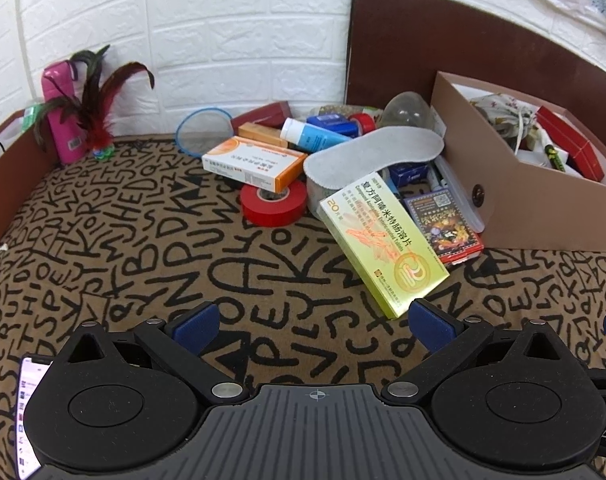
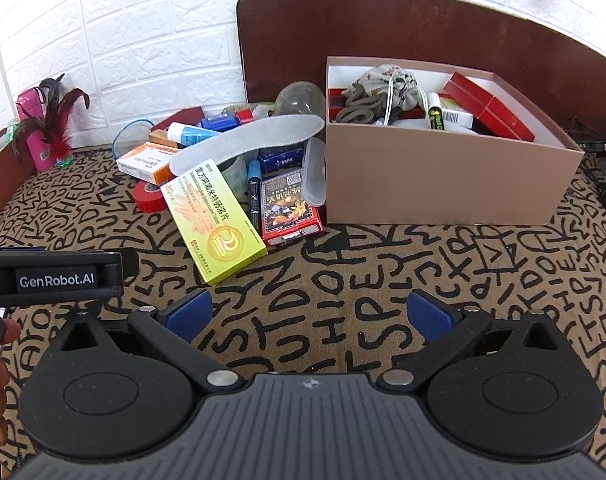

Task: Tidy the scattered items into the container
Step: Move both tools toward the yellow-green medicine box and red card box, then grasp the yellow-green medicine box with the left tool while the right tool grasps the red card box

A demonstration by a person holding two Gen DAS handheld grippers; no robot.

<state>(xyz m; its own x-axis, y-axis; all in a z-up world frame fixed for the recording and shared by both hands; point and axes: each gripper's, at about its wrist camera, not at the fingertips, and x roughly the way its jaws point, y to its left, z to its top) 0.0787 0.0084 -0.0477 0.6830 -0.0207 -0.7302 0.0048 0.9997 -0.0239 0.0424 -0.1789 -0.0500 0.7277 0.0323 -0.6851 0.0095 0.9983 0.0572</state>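
Note:
A pinkish-brown box (image 2: 443,176) (image 1: 543,208) stands on the patterned cloth and holds a cloth pouch, a red case and other items. To its left lies a pile: a yellow-green medicine box (image 1: 383,244) (image 2: 213,220), a card pack (image 1: 447,220) (image 2: 289,208), a grey insole (image 1: 367,152) (image 2: 247,140), a red tape roll (image 1: 273,206) (image 2: 147,196), an orange-white medicine box (image 1: 255,164) (image 2: 143,164) and a blue-white tube (image 1: 315,136) (image 2: 191,133). My left gripper (image 1: 315,326) is open and empty just short of the yellow-green box. My right gripper (image 2: 309,312) is open and empty, in front of the box.
A pink bottle (image 1: 61,116) and a feather shuttlecock (image 1: 97,120) stand at the back left by the white brick wall. A brown board (image 2: 383,36) leans behind the box. A clear case (image 2: 315,170) and a marker (image 2: 254,192) lie beside the box. A phone (image 1: 29,412) shows at the lower left.

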